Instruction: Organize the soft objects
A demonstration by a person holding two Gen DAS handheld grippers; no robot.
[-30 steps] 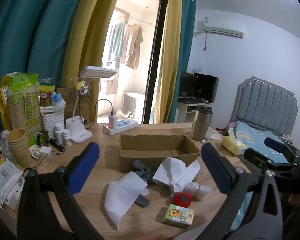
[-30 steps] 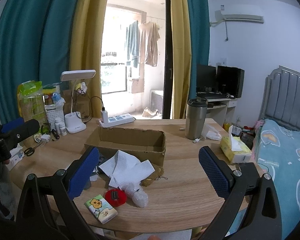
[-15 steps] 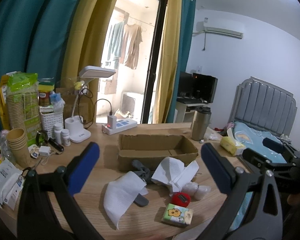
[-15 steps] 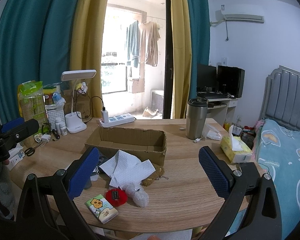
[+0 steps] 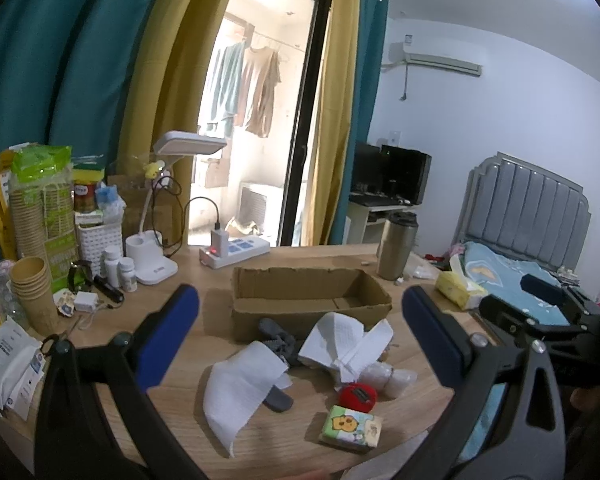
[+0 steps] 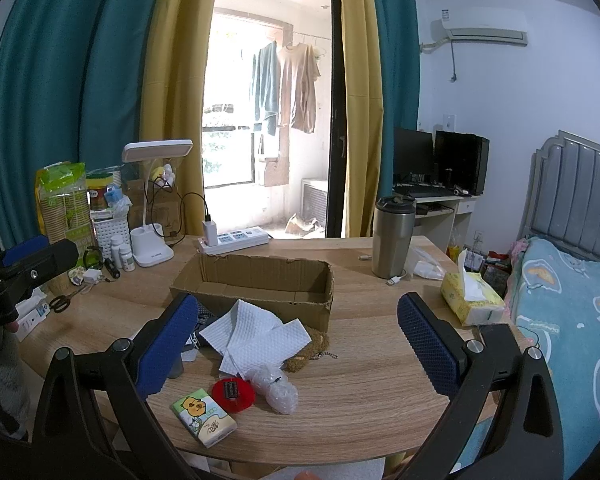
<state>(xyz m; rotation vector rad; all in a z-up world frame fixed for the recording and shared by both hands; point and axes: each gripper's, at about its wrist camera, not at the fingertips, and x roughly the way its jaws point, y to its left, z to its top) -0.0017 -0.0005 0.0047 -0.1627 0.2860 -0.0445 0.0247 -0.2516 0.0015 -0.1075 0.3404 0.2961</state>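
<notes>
An open cardboard box (image 5: 308,300) (image 6: 256,284) lies on the wooden table. In front of it lie white paper towels (image 5: 240,392) (image 6: 256,332), grey socks (image 5: 278,340), a red round item (image 5: 358,396) (image 6: 233,394), a bubble-wrap wad (image 6: 276,392), a brown plush (image 6: 310,350) and a small tissue pack (image 5: 350,428) (image 6: 202,416). My left gripper (image 5: 300,344) is open and empty, above the pile. My right gripper (image 6: 300,344) is open and empty, near the table's front edge. Each gripper shows in the other's view, the right one (image 5: 540,300) and the left one (image 6: 28,264).
A desk lamp (image 5: 160,248), power strip (image 5: 236,250), paper cups (image 5: 30,292), pill bottles and a basket stand at the left. A steel tumbler (image 6: 392,236) and a yellow tissue box (image 6: 470,300) stand at the right. A bed (image 6: 572,320) is beyond the table's right edge.
Both grippers have drifted slightly; the view of the table has shifted a little. Nothing on the table has moved.
</notes>
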